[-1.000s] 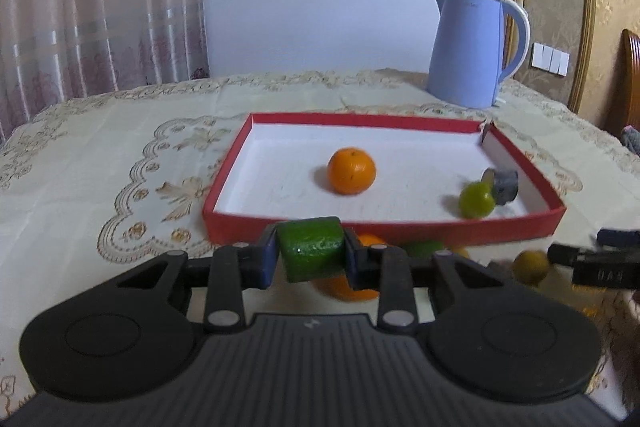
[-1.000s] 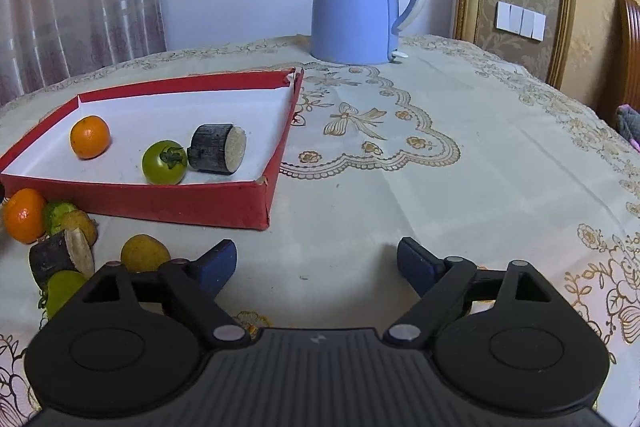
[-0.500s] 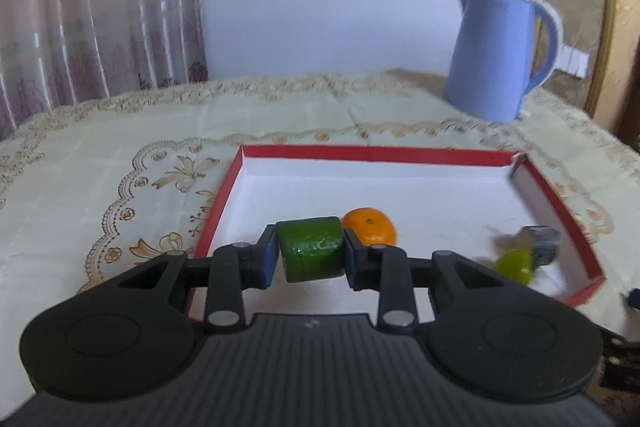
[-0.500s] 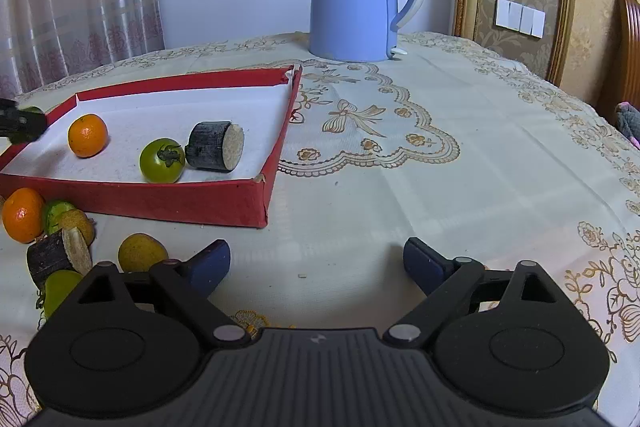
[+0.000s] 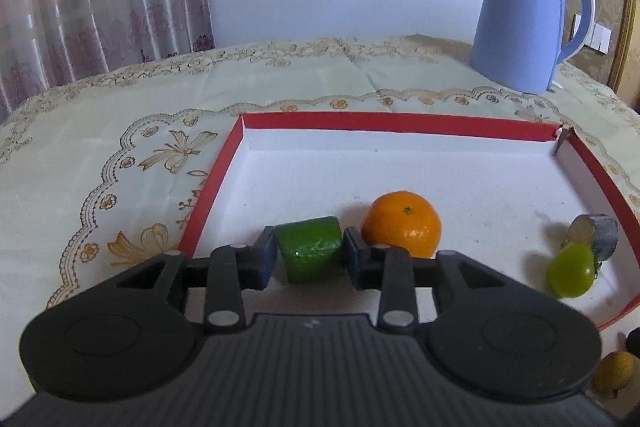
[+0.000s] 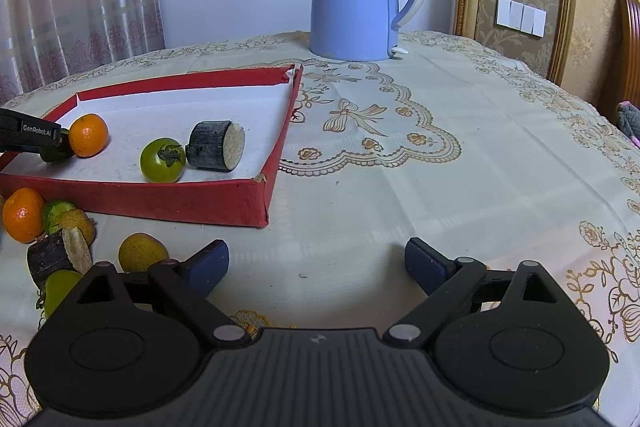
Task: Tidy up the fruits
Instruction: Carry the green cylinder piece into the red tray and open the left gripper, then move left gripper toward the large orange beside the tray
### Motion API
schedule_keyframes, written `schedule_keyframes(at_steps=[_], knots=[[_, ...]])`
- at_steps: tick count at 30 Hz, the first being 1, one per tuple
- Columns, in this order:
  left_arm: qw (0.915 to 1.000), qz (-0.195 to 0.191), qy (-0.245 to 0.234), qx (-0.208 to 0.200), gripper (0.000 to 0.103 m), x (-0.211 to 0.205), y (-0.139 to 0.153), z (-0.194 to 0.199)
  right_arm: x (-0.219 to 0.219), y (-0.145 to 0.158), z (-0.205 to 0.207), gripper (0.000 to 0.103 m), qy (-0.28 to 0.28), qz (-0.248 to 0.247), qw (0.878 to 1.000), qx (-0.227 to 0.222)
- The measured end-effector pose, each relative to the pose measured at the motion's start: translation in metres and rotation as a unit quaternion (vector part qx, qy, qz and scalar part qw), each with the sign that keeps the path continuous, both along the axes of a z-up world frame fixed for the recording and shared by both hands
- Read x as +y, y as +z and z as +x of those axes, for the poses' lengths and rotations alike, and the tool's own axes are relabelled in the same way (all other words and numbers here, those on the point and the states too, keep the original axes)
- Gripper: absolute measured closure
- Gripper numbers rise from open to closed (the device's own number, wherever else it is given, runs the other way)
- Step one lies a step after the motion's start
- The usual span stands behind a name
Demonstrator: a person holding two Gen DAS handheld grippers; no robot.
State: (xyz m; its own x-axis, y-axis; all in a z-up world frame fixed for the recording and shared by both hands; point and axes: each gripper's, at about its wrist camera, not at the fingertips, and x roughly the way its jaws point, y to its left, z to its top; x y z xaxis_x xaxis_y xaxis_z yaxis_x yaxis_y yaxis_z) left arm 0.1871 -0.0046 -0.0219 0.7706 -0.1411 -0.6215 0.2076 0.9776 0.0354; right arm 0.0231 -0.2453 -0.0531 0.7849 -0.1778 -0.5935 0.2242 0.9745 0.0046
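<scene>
left tool (image 5: pixel 310 255): just opening, green chunk (image 5: pixel 311 250) between pads (over red tray (image 5: pixel 394 121)) | right tool (image 6: pixel 316 263): wide, empty

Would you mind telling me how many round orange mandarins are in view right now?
2. One round orange mandarin sits inside the shallow red cardboard tray, near its left end. The other lies on the tablecloth in front of the tray. More could be hidden beyond the frame's left edge.

Left gripper (image 5: pixel 310 259) tilted downward, jaws just been opening, green piece (image 5: pixel 311 250) between pads (image 5: pixel 267 259) — right gripper (image 6: pixel 316 263) tilted downward, jaws spread wide, nothing between.
</scene>
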Motion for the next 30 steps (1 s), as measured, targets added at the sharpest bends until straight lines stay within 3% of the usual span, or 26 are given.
schedule_keyframes(at_steps=[2, 4, 5, 12, 19, 24, 30], knots=[[0.9997, 0.011, 0.007, -0.019, 0.037, -0.001, 0.002, -0.004, 0.0, 0.0, 0.0, 0.007, 0.0, 0.0, 1.0, 0.0], [0.9988, 0.019, 0.011, -0.044, 0.017, 0.0, 0.006, -0.009, 0.0, 0.0, 0.0, 0.007, 0.0, 0.001, 1.0, 0.0], [0.9985, 0.017, 0.009, -0.051, 0.014, 0.0, 0.008, -0.012, 0.0, 0.0, 0.0, 0.007, 0.0, 0.001, 1.0, 0.0], [0.9979, 0.014, 0.01, -0.062, 0.014, 0.009, 0.02, -0.036, 0.001, 0.0, 0.0, 0.007, 0.0, 0.001, 1.0, 0.0], [0.9958, -0.031, -0.007, -0.086, 0.011, 0.027, 0.037, -0.094, 0.0, 0.0, 0.001, 0.006, 0.0, 0.001, 1.0, 0.001], [0.9954, -0.035, -0.011, -0.089, 0.009, 0.031, 0.031, -0.129, 0.0, 0.0, 0.001, 0.006, 0.0, 0.002, 1.0, 0.001], [0.9967, -0.05, -0.005, -0.063, 0.008, 0.037, 0.019, -0.142, 0.002, -0.002, 0.001, 0.005, 0.003, 0.003, 1.0, 0.002]])
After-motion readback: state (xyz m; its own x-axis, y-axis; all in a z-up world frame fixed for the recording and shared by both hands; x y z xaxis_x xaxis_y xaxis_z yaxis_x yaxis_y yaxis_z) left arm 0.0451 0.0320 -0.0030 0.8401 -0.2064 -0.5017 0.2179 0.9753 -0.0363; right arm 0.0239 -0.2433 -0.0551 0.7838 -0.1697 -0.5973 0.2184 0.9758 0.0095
